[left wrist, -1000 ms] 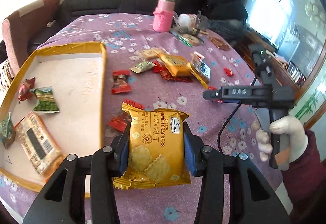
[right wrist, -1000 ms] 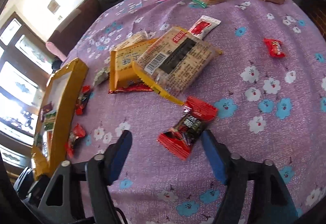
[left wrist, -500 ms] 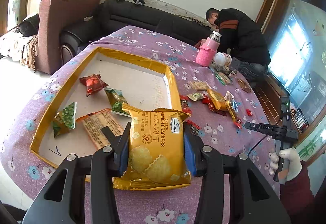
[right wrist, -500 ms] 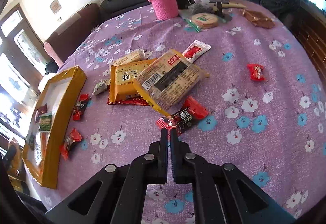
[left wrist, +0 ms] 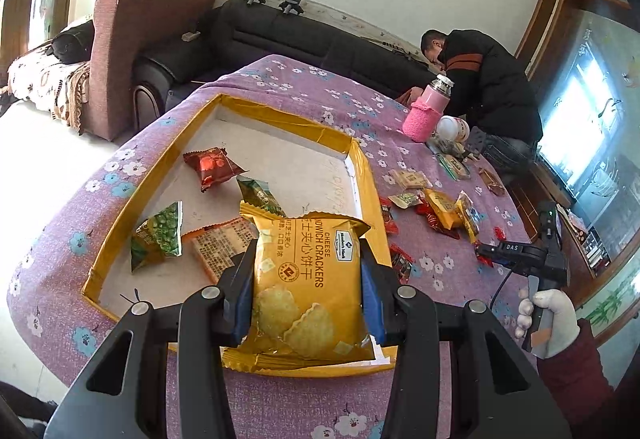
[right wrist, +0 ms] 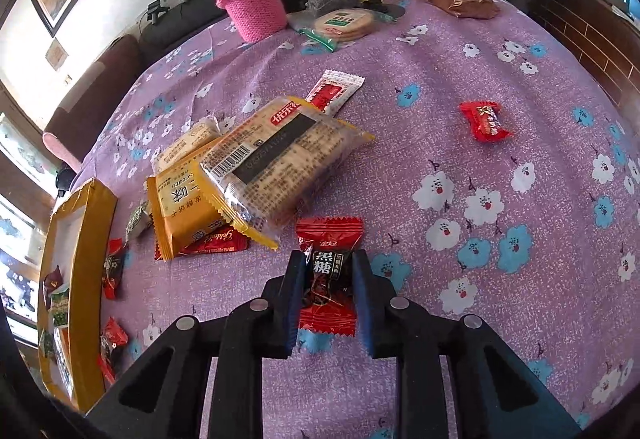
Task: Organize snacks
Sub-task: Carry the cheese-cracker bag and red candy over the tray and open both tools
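Observation:
My left gripper [left wrist: 308,263] is shut on a yellow cheese sandwich cracker packet [left wrist: 304,303], held over the near right corner of the yellow-rimmed tray [left wrist: 360,175]. In the tray lie a red packet [left wrist: 212,167], two green packets [left wrist: 160,235] and a biscuit pack [left wrist: 224,243]. My right gripper [right wrist: 329,267] points down at the purple flowered tablecloth. A red-and-black brown sugar candy [right wrist: 330,237] sits between its blue pads and looks pinched at the waist, while the jaws are opening. I cannot tell whether the candy is off the cloth.
Just beyond the candy lies a pile with a clear biscuit pack [right wrist: 284,159] and a yellow pack [right wrist: 184,207]. A lone red candy [right wrist: 484,121] lies to the right. A pink flask [right wrist: 252,3] stands at the back. A person [left wrist: 488,79] sits at the far side.
The left gripper swung left with the cracker packet, from over the cloth to over the tray's corner. The right gripper closed empty short of the candy, then moved onto it.

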Available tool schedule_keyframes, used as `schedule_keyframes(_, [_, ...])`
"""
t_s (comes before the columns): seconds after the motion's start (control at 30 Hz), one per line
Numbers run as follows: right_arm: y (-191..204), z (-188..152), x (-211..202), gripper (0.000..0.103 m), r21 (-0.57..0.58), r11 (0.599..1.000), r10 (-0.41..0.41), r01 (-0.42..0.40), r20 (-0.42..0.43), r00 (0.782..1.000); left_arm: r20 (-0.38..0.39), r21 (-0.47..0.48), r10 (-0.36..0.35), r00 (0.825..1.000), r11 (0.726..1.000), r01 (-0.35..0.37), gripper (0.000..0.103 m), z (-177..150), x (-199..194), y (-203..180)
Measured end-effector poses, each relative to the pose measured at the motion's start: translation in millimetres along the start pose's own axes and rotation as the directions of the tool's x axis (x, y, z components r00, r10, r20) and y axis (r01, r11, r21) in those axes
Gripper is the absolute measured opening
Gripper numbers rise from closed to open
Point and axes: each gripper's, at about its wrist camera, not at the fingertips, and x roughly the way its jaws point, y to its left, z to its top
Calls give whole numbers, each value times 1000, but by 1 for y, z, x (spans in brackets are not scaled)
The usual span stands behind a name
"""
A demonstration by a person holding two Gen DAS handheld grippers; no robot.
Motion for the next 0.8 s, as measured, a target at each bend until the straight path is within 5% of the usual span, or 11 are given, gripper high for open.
schedule_keyframes(0.23, [13, -19, -51, 24, -76, 983, 172, -168, 44, 984, -34, -32, 20, 999, 999, -22, 42, 10, 13, 9])
schedule_keyframes(0.47, [131, -26, -63, 24, -283, 858, 423, -429, -85, 902, -104, -34, 113, 988, 993, -117, 42, 36, 40, 23])
schedule_keyframes(0.67, [234, -65, -32, 24, -398, 766, 441, -505, -248, 863, -170, -72, 215, 962, 971, -229, 43, 30, 48, 53])
schedule_keyframes(0.8, [274, -90, -10, 24, -459, 746, 388, -482, -289, 875, -168, -54, 227, 959, 970, -239, 43, 24, 42, 56])
